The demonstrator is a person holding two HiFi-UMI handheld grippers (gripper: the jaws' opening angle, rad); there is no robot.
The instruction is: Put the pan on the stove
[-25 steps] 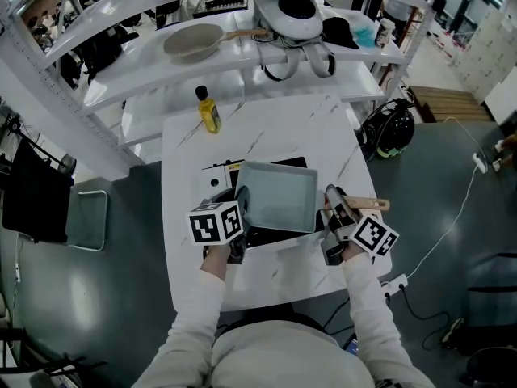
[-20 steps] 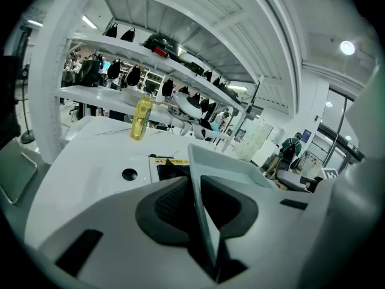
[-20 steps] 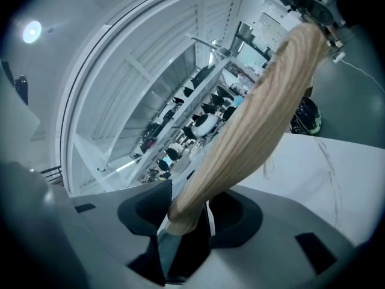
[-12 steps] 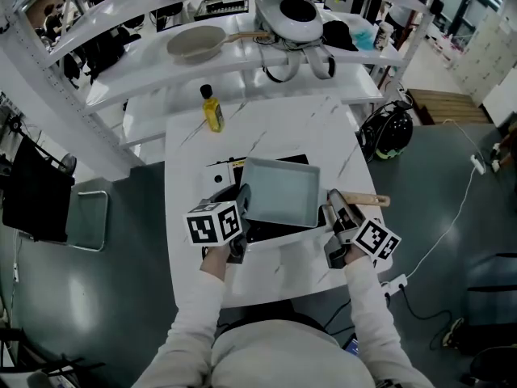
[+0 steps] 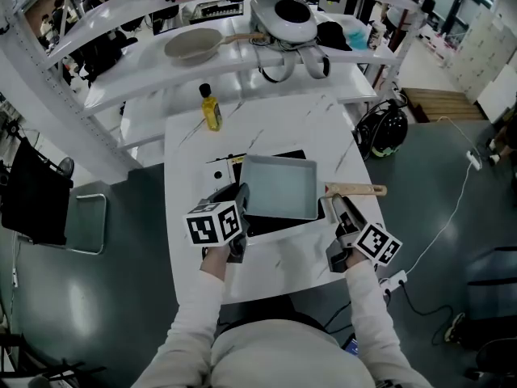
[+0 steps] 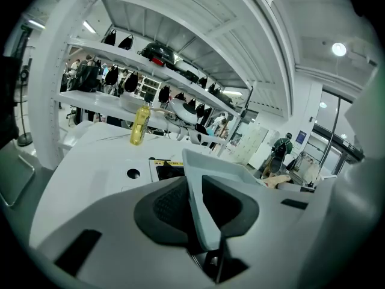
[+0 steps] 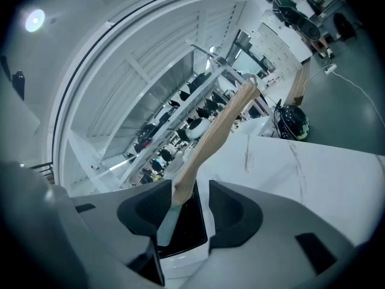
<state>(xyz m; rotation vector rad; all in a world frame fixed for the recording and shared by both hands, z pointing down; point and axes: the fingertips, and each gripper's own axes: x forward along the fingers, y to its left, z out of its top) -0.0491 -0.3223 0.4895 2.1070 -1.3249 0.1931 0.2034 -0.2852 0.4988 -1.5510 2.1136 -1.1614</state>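
Grey pan (image 5: 279, 188) rim in left tongs (image 6: 195, 203); handle (image 7: 213, 131) between parted right tongs (image 7: 187, 212).

table (image 5: 295, 128): white, marbled | shelves (image 5: 145, 59): white rack behind table | floor (image 5: 121, 297): dark grey | chair (image 5: 81, 217): grey, left of table

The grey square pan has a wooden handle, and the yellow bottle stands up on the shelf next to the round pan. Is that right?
Not quite. The yellow bottle stands on the white table, below the shelf, not up there beside the round pan. The head view shows it. The grey square pan does have a wooden handle.
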